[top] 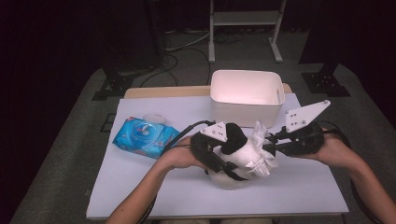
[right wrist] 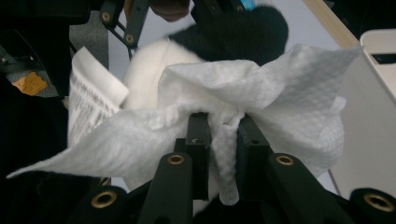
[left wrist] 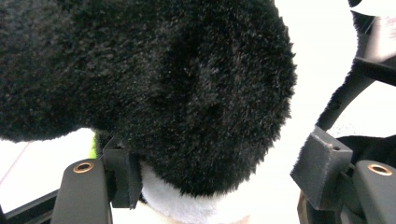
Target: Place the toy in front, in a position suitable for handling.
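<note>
Plush toy (top: 233,158), black and white, panda-like, lying at the near middle of the worktop (top: 154,186) between the two hands; a black plush part (left wrist: 154,79) crowds the left gripper view, so the toy's outline is cut off there. Sewn-in white label (right wrist: 91,100) on the toy carries rows of fine print, too small to read. Left hand-held gripper (top: 219,149): jaws parted around the black-and-white plush, one pad against the fur, the other standing clear of it; whether it truly clamps the toy cannot be told. Right hand-held gripper (top: 273,145): jaws drawn close and pinching a crumpled white wipe (right wrist: 243,93) with an embossed pattern; the wipe lies against the toy's white side, and its far folds hide part of the toy. Wet-wipes pack (top: 142,136), blue, flat on the worktop to the left of the toy, well apart from it; round lid (top: 154,118) flipped open; printing on the pack blurred, no brand legible. White bin (top: 247,95), rectangular with a handle slot, at the far edge of the worktop just beyond the toy; the part of its inside that shows is bare, the floor near its front wall being hidden. Grey carpet (top: 70,154) around the worktop; black stands and a white frame beyond are dim.
</note>
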`<state>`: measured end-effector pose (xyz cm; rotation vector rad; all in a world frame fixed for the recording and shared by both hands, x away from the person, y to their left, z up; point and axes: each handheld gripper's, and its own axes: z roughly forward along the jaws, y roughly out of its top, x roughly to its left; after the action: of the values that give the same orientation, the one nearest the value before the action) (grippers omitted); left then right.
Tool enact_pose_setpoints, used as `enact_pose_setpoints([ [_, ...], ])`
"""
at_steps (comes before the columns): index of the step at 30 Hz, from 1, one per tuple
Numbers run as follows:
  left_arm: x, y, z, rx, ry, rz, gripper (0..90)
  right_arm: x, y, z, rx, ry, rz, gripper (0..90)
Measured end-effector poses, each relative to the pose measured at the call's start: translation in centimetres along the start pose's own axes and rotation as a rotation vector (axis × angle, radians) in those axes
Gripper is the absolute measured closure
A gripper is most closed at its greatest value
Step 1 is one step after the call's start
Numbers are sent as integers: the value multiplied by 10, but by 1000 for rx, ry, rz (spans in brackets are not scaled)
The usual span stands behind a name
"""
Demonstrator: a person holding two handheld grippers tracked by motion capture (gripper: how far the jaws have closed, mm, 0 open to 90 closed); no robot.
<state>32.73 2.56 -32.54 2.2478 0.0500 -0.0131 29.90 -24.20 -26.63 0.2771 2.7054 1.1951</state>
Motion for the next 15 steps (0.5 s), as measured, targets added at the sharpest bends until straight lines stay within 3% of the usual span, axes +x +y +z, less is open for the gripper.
enact_pose_setpoints([
  [6, 0, 1, -3, -1, 10, -6, 293, 2, 13, 2, -4, 6, -27, 773],
  [15, 2, 0, -11, -1, 21, -16, 296, 0, -5, 0, 5, -6, 10, 773],
])
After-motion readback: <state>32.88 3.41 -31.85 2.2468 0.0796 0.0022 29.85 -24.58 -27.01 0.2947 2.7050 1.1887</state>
